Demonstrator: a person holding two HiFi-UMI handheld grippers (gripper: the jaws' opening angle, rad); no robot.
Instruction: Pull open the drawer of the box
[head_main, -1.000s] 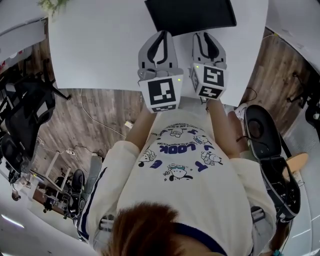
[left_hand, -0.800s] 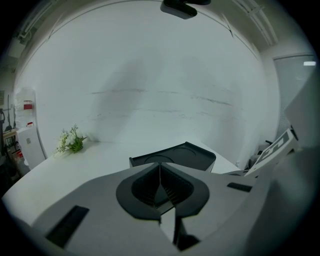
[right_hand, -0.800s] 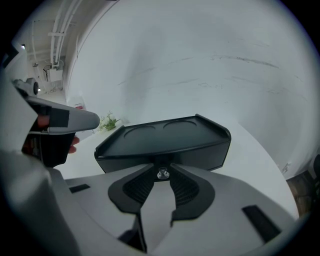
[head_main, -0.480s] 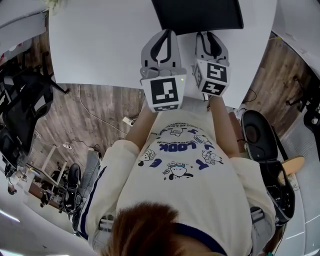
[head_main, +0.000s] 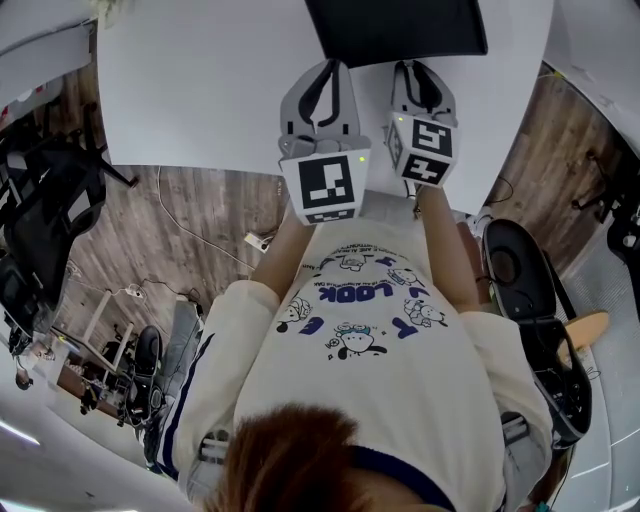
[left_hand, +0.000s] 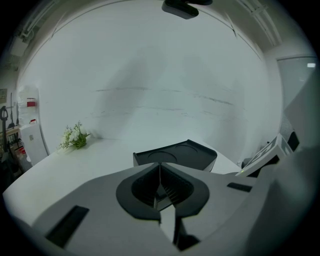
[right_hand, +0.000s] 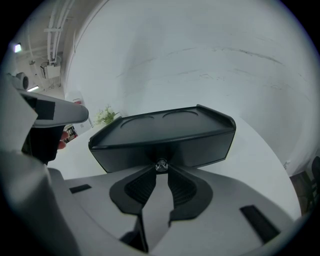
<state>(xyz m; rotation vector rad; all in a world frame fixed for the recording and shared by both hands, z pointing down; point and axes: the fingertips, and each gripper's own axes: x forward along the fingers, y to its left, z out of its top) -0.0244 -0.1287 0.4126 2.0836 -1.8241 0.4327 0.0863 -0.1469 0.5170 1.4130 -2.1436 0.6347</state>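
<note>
A black box (head_main: 395, 28) stands at the far edge of the white table (head_main: 200, 90); its top is a shallow tray with two round recesses. In the right gripper view the box front (right_hand: 165, 140) fills the middle, with a small metal knob (right_hand: 161, 165) low on it. My right gripper (right_hand: 161, 168) has its jaw tips closed around that knob. The drawer front looks flush with the box. My left gripper (left_hand: 160, 169) is shut and holds nothing; it hovers just left of the right one, short of the box (left_hand: 175, 156). In the head view the left gripper (head_main: 330, 68) and right gripper (head_main: 415, 68) sit side by side.
A small bunch of white flowers (left_hand: 75, 136) lies at the table's far left corner. The table's near edge runs just under the grippers. A dark office chair (head_main: 520, 270) stands on the wood floor to my right, with more chairs at the left.
Both grippers have moved a little forward toward the box, and the right one has closed in on its front. Over the last half second almost nothing has shifted.
</note>
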